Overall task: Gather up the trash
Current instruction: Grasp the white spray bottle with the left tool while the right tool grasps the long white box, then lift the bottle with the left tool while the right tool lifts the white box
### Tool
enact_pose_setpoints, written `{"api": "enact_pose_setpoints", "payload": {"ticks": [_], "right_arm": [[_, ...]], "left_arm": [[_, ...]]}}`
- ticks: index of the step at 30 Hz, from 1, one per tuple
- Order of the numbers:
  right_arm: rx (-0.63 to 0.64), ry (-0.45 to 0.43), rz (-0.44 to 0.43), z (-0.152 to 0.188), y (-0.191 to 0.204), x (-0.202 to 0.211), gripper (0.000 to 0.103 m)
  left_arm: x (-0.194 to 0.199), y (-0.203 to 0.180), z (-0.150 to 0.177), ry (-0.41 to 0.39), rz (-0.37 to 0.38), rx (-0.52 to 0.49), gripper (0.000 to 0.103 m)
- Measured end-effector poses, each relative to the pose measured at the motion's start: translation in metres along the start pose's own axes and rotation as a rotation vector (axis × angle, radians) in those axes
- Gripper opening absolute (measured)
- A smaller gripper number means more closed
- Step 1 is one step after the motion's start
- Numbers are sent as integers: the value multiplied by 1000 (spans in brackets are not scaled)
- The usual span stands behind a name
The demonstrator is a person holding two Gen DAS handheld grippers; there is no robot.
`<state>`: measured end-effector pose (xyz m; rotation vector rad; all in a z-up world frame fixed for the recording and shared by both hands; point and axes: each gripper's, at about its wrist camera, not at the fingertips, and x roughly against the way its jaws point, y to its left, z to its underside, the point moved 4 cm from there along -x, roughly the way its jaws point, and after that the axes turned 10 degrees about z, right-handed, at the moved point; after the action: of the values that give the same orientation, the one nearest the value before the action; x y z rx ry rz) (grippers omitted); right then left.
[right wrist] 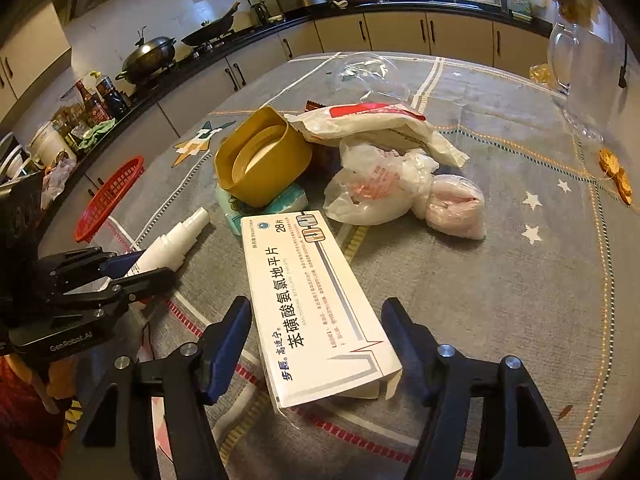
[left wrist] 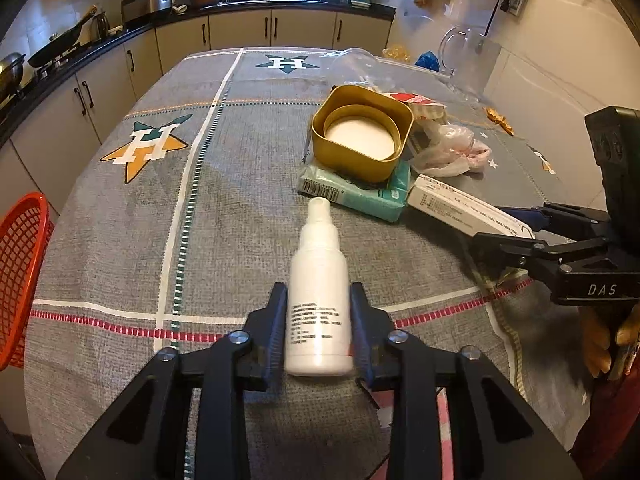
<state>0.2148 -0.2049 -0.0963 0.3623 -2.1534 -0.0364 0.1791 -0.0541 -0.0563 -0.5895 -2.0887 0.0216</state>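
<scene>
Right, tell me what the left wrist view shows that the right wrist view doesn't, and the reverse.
Only the left wrist view: the left gripper seen head-on, its fingers closed on the white spray bottle.

Only the right wrist view: the printed top of the medicine box lying between the right gripper's open fingers, and sauce bottles on the counter.

Both: the gold tin, the red basket, the white plastic bags.

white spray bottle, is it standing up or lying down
Lying down. The white spray bottle rests on its side on the grey tablecloth, nozzle pointing away, with the left tool closed on its body.
</scene>
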Motion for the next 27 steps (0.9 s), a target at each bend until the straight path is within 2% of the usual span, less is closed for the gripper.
{"api": "enact_pose_setpoints", "payload": {"ticks": [5, 8, 20, 27], "right_arm": [[35, -45, 1, 0, 11, 8, 61], [11, -55, -2, -2, 11, 12, 57], [-128, -113, -6, 28, 37, 46, 57], [-176, -128, -1, 29, 43, 58, 57]], "left_arm": [[4, 0, 2, -14, -1, 4, 29], [11, -2, 3, -30, -4, -5, 29], [33, 5, 15, -86, 0, -12, 29], [43, 14, 20, -117, -3, -2, 29]]}}
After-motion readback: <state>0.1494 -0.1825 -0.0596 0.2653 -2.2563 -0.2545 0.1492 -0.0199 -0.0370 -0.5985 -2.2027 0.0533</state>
